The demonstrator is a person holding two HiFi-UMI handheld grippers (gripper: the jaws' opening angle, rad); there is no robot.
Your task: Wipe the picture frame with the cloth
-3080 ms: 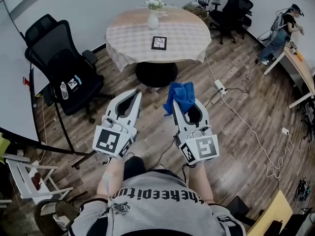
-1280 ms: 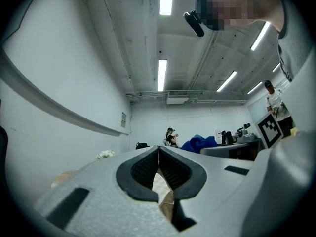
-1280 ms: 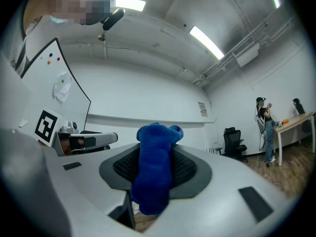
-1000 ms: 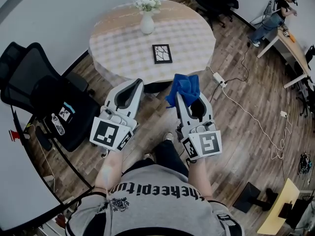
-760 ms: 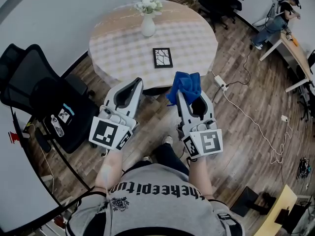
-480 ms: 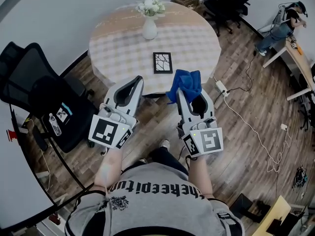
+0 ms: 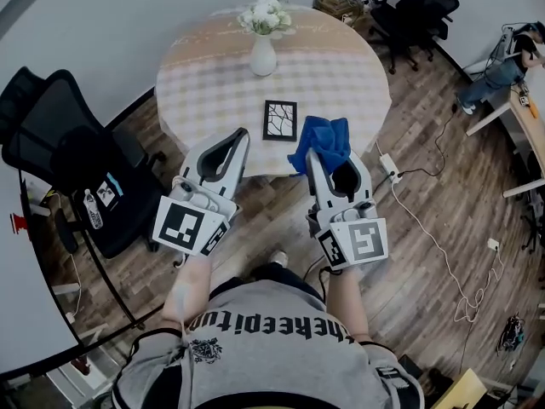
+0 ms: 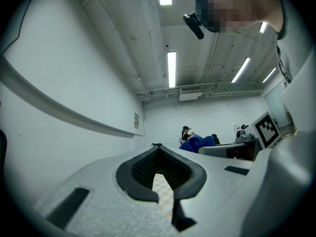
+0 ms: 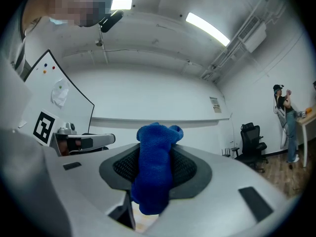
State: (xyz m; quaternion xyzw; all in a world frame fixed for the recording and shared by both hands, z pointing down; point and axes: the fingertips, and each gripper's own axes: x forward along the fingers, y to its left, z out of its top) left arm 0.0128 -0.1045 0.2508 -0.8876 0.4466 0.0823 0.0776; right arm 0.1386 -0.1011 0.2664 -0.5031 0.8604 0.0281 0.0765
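The person stands just short of a round surface (image 7: 213,83) covered in a pale checked tablecloth, with both arms held out low in front. The right tongs (image 7: 312,155) are pinched shut on a bunched blue cloth (image 7: 322,141), which pokes out past the tips and hangs in the air at the near edge of the surface. The left tongs (image 7: 243,133) are pressed together at the tips with nothing between them, level with the right pair and a little apart from it. The picture frame (image 7: 279,119), black with a white cracked pattern, lies flat on the surface just beyond the two tips, between them and closer to the cloth. Farther back stands a white vase (image 7: 263,56) of white flowers (image 7: 266,14). A black office chair (image 7: 60,135) sits on the wooden floor to the left.
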